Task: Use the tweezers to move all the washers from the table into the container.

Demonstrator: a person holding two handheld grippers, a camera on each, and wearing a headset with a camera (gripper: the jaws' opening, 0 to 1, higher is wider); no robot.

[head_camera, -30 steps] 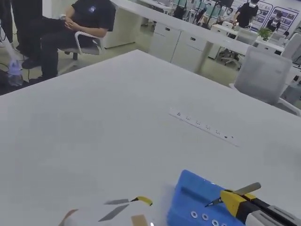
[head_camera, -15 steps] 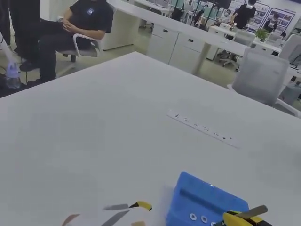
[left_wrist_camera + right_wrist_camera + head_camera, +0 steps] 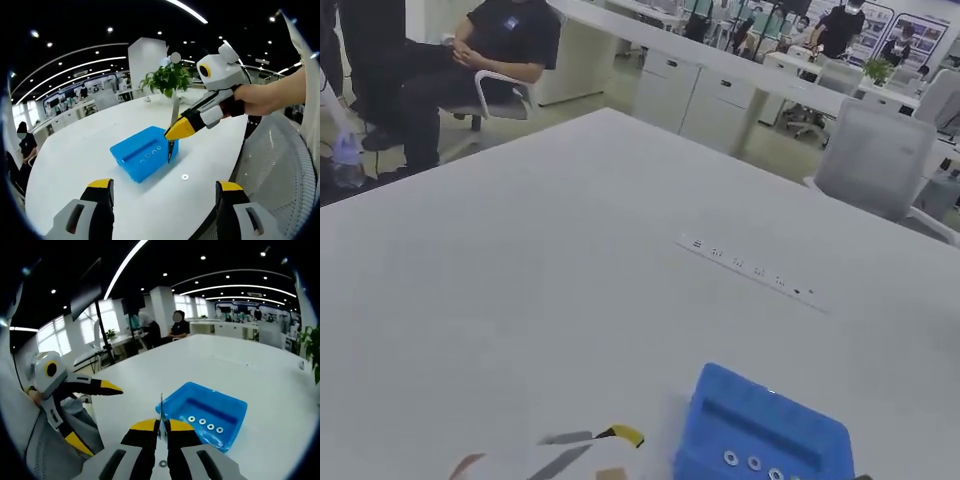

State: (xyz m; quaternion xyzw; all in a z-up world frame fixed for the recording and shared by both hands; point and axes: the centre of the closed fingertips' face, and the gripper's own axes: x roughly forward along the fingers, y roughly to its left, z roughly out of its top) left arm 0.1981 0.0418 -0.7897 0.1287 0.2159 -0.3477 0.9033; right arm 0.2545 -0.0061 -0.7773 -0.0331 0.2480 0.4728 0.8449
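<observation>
A blue container (image 3: pixel 760 425) sits near the table's front edge with several washers (image 3: pixel 753 463) in a row inside it. One loose washer (image 3: pixel 185 176) lies on the white table beside the container (image 3: pixel 142 152). My right gripper (image 3: pixel 181 128) is shut on thin metal tweezers (image 3: pixel 172 120), which point down over the container's near edge. In its own view the right gripper (image 3: pixel 161 427) holds the tweezers (image 3: pixel 161 412) above the loose washer (image 3: pixel 163 463). My left gripper (image 3: pixel 164 197) stands open and holds nothing; one yellow fingertip (image 3: pixel 623 434) of it shows left of the container.
A power strip (image 3: pixel 750 268) is set into the table (image 3: pixel 570 230) further back. A grey chair (image 3: pixel 880 160) stands at the far right edge. A seated person (image 3: pixel 470 60) is beyond the far left corner. A potted plant (image 3: pixel 167 80) stands on the table behind the container.
The right gripper with the tweezers has slid down and out of the head view's bottom right corner. The container and the left gripper have stayed put.
</observation>
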